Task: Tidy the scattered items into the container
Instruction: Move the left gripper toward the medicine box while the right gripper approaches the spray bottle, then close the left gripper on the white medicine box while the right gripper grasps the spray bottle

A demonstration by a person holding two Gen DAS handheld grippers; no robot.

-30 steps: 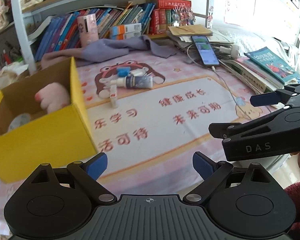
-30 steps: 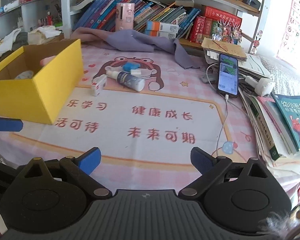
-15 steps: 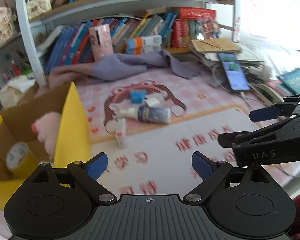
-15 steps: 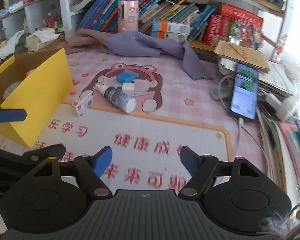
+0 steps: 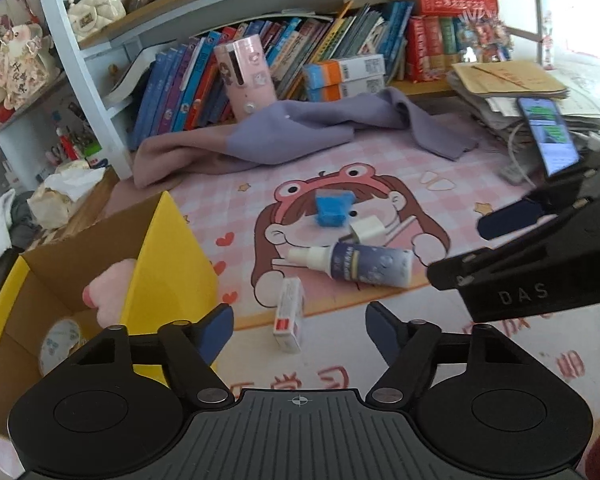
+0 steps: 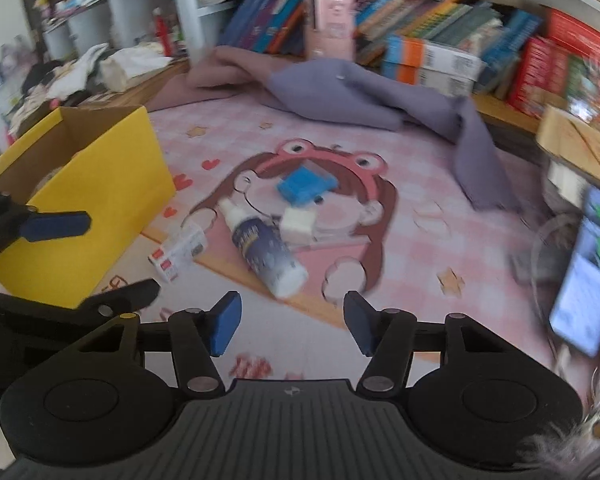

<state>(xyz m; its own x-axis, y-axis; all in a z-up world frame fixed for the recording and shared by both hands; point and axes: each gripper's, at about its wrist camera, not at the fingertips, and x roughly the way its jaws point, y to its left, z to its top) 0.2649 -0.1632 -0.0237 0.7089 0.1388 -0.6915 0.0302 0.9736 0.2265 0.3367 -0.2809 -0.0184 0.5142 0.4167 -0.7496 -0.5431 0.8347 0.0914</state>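
A yellow cardboard box stands at the left of the pink desk mat; a pink plush and a tape roll lie inside. Scattered on the mat are a small white and red carton, a dark blue spray bottle, a blue block and a white plug. My left gripper hovers just short of the carton, jaws closing, nothing between them. My right gripper hangs near the bottle's base, jaws closing on nothing.
A purple cloth lies crumpled at the back before shelves of books and a pink tumbler. At the right, a phone on a cable leans on stacked papers. The right gripper's body crosses the left view.
Both grippers have moved forward toward the scattered items, which now loom larger and closer. Both pairs of jaws have narrowed. The box has slid toward the left edge of each view.
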